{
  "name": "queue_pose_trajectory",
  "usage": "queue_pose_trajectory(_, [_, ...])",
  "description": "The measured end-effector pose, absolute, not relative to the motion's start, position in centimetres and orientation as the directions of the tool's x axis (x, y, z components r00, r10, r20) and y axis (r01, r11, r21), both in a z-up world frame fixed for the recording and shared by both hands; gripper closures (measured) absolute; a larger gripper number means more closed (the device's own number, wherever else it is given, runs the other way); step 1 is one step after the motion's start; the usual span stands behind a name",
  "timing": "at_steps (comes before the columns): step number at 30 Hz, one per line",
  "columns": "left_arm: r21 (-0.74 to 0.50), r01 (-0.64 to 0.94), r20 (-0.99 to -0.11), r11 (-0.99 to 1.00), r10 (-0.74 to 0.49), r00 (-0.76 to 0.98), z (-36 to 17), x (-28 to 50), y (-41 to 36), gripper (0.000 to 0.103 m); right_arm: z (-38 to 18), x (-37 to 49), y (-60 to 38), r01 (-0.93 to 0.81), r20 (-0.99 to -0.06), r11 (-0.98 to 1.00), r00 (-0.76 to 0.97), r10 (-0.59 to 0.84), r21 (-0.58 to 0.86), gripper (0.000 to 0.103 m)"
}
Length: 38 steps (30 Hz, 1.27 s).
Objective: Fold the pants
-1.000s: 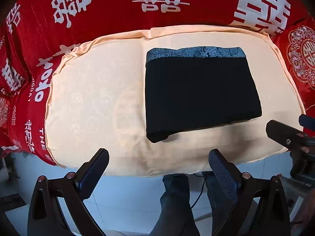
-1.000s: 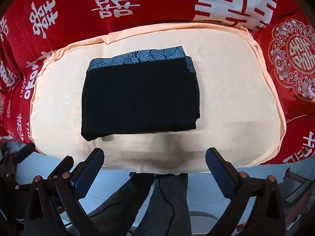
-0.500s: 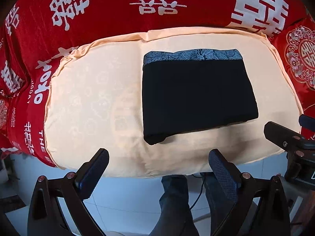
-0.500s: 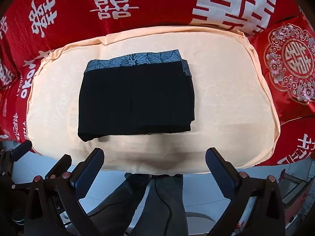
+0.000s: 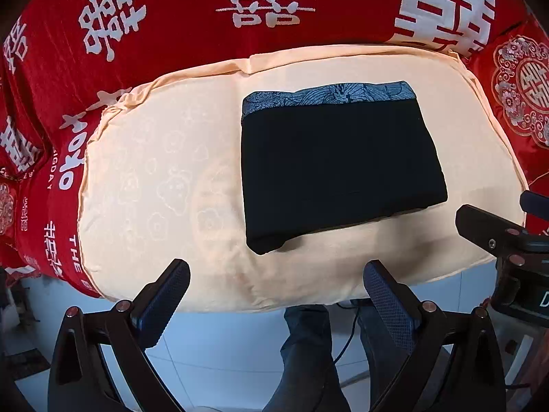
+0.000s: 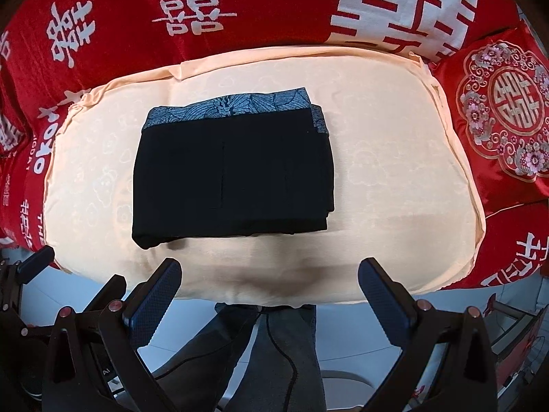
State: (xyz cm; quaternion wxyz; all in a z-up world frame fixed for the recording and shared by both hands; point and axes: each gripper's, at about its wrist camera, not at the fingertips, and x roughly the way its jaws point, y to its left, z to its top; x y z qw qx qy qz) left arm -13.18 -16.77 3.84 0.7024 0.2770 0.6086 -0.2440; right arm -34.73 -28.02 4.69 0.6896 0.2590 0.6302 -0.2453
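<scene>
Pants: folded, laid on the peach cushion.
Left gripper: spread wide, nothing held; pants at 1 o'clock, apart.
Right gripper: spread wide, nothing held; pants at 11 o'clock, apart.

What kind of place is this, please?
Probably a bedroom at home: folded black pants lie on a peach cushion over a red wedding-style bedspread, beside an embroidered red pillow.

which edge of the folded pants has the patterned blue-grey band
The far edge of the folded pants, the one toward the red bedding. The patterned band runs along it; the other three edges are plain black.
</scene>
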Motion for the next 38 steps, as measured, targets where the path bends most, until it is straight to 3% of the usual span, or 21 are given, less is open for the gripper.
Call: queue_pose_trajectory(38, [0.071,0.711,-0.991,0.7,-0.03,0.128,3.82,-13.37,-17.4,0.002,4.51,-34.0,-27.44,0.642,-0.997,0.766,0.079,-0.016,0.039,0.0])
